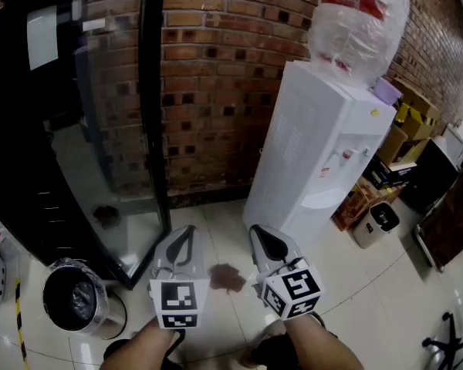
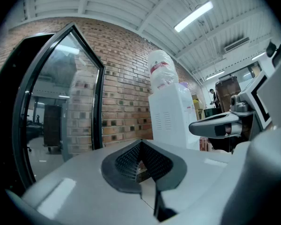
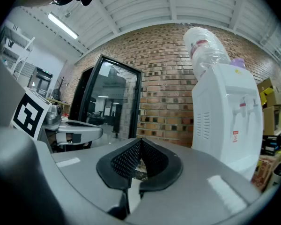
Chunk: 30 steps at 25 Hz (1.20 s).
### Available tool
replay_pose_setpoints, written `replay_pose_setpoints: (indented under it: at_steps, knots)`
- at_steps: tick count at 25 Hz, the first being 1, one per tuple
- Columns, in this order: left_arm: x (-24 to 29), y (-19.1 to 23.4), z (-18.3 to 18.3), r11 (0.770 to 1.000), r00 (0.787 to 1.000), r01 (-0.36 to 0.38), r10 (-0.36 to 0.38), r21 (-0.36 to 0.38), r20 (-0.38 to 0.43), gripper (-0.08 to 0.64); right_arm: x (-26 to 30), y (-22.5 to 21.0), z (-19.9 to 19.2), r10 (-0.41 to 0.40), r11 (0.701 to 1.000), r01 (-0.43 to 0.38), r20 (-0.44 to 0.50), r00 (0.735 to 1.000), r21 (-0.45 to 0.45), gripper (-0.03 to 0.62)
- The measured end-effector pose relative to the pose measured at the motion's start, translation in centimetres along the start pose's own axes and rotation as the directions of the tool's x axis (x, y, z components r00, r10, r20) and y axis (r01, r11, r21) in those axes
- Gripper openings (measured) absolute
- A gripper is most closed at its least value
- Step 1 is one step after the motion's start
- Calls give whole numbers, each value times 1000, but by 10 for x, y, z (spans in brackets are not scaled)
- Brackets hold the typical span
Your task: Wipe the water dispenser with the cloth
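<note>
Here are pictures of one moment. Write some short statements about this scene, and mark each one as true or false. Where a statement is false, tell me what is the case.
1. The water dispenser stands against a brick wall. True.
2. The right gripper holds a cloth. False: its jaws are together and nothing is between them.
3. A bottle sits on top of the water dispenser. True.
4. The left gripper touches the water dispenser. False: it is clearly apart from it, with its jaws together.
5. The metal bin stands to the right of the water dispenser. False: in the head view it is at the lower left, near the glass door.
</note>
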<state>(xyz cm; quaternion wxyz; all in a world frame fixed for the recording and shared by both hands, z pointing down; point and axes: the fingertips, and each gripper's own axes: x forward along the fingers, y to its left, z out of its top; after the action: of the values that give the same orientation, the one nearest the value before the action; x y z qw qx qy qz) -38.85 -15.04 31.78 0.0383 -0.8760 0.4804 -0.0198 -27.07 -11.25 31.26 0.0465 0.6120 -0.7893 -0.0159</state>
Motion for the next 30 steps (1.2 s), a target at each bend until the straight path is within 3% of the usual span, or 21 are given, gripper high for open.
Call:
replay_pose_setpoints:
  at_steps: [6, 9, 14, 19, 21, 25, 30]
  knots:
    - [-13, 1, -10, 1000, 999, -31, 31, 4, -28, 0, -8, -3, -12, 2, 1000, -2, -5, 1000, 4, 15]
    - [-16, 9, -19, 998, 997, -61, 61, -5, -49, 0, -7, 0, -12, 29, 1000, -29, -9, 1000, 8, 58]
    - [-8, 22, -44, 993, 984, -116, 111, -29, -138, 0, -1, 0, 5, 62, 998, -62, 23, 998, -11, 87]
    - [-17, 16, 0, 994, 991, -114, 113, 1, -68, 0, -3, 6, 10, 102, 995, -102, 25, 994, 5, 113]
    - [-22, 15, -2, 994, 992, -108, 109, 22, -55, 0, 2, 13, 11, 125, 992, -125, 19, 992, -1, 121]
    - [-9, 19, -39, 996, 990, -82, 85, 30, -109, 0, 20, 10, -5, 130, 989, -132, -35, 991, -74, 152]
    - [29, 22, -47, 999, 993, -42, 45, 30, -113, 0, 42, -11, -54, 78, 982, -105, -164, 983, -159, 187]
